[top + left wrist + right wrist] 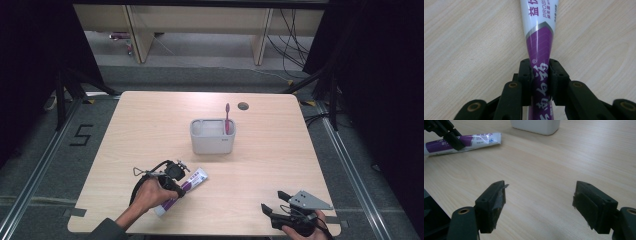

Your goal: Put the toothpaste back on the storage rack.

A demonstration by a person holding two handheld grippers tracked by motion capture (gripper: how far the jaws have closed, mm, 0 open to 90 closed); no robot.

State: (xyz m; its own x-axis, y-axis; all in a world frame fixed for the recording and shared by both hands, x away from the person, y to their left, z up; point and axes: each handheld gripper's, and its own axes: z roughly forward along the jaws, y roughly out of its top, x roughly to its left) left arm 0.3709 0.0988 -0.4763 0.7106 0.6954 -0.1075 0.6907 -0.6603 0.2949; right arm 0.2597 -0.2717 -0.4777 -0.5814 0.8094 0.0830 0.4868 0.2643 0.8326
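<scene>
Purple-and-white toothpaste tube [540,37] lies flat on the pale wood-grain table [280,160], near left, pinched between the left gripper's [541,75] closed jaws. Right gripper [539,202] gapes wide, empty, near right. Grey plastic holder [212,136] with an upright pink toothbrush [227,119] stands centre. Grey floor beyond.

The tabletop [150,130] is pale wood with a fine, streaky grain and one dark round hole near its far edge. The toothpaste tube [540,37] is white at one end and deep purple at the other, a thin silver chevron dividing the two, with white characters on the purple and purple lettering on the white. The holder [212,136] is a plain light grey. The toothbrush [227,120] is magenta-pink. Both claws, left claw [540,80] and right claw [539,205], are matte black with brass-coloured rivets.
</scene>
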